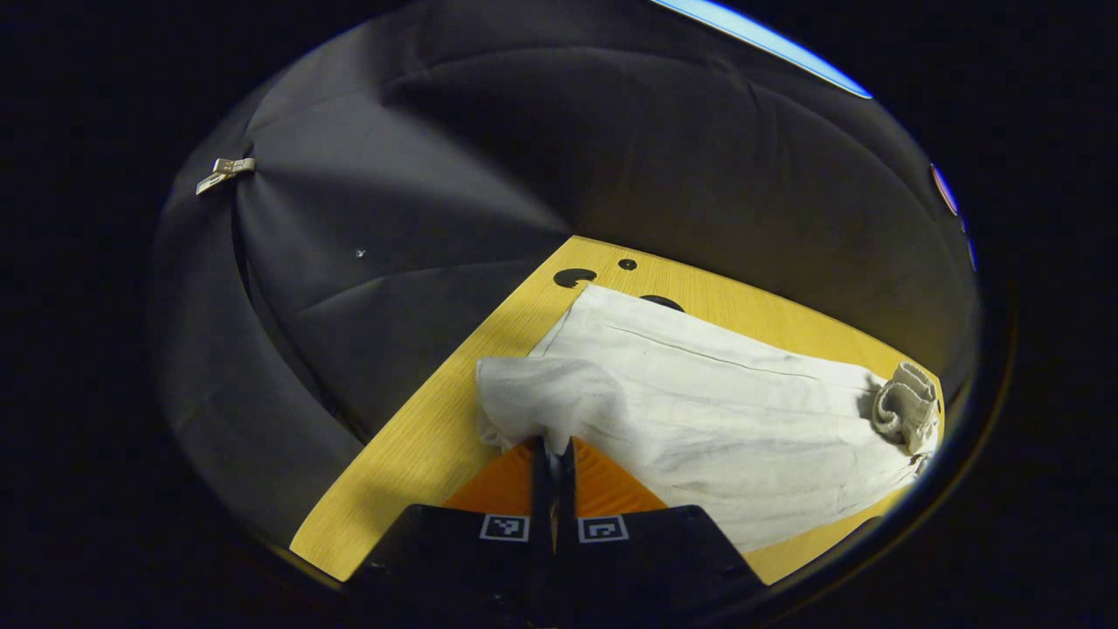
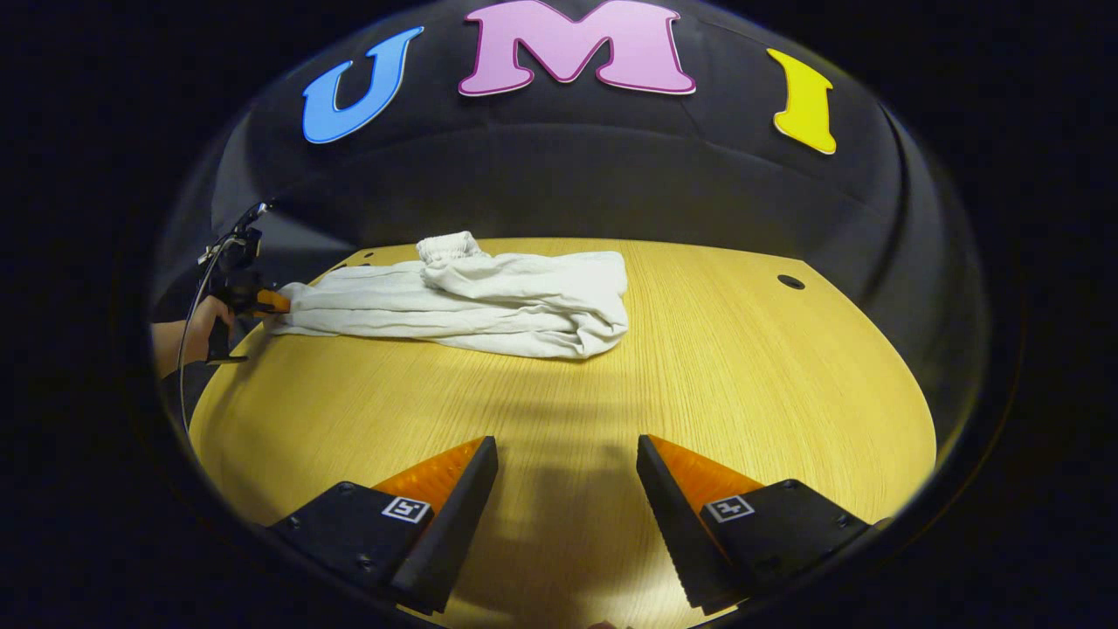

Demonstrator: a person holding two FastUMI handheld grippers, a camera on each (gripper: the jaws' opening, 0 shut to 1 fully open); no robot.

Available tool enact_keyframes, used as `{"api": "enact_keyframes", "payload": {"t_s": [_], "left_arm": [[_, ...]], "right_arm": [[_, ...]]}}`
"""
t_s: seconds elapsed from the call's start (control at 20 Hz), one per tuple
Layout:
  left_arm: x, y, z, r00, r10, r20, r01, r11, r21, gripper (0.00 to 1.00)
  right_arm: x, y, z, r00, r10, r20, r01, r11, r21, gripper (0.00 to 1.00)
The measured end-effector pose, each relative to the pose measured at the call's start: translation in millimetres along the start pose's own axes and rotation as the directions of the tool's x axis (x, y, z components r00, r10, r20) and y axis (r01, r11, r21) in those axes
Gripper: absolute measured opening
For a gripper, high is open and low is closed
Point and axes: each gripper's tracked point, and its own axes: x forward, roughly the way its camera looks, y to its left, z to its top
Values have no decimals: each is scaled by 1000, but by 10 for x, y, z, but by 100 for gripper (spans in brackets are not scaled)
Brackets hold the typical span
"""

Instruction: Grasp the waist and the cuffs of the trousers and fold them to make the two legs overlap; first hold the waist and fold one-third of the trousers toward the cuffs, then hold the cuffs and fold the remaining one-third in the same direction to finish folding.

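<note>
Pale white trousers (image 1: 699, 402) lie folded on the wooden table (image 1: 410, 445), with a bunched elastic end (image 1: 908, 406) at the far right in the left gripper view. My left gripper (image 1: 552, 447) is shut on the near end of the cloth, which bunches up just above its fingertips. In the right gripper view the trousers (image 2: 472, 301) lie at the far left of the table (image 2: 699, 376), a doubled layer on top. My right gripper (image 2: 568, 454) hovers open above bare wood, well short of the cloth. The left gripper (image 2: 262, 300) pinches the trousers' left end, held by a hand (image 2: 201, 323).
Black cloth walls surround the table on all sides. Small dark holes (image 1: 627, 264) mark the tabletop near its far corner, and another hole (image 2: 790, 281) sits at the right. A metal clip (image 1: 225, 172) hangs on the wall. Bare wood stretches right of the trousers.
</note>
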Motion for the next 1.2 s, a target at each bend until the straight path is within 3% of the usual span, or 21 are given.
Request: {"api": "enact_keyframes", "payload": {"t_s": [0.3, 0.6, 0.9, 1.2], "left_arm": [[-370, -244, 435, 992, -30, 120, 30, 1000, 6, 6], [-786, -896, 847, 971, -127, 205, 130, 992, 2, 6], [-1138, -1905, 1099, 934, -254, 252, 257, 966, 24, 6], [-1532, -3139, 1323, 870, -405, 281, 379, 914, 142, 6]], "right_arm": [[-8, -106, -7, 1000, -7, 7, 7, 1000, -1, 98], [-50, -274, 93, 999, -23, 31, 21, 999, 43, 97], [-130, -587, 108, 998, -55, 38, 53, 997, 59, 97], [-232, -983, 119, 993, -105, 46, 101, 992, 82, 97]]}}
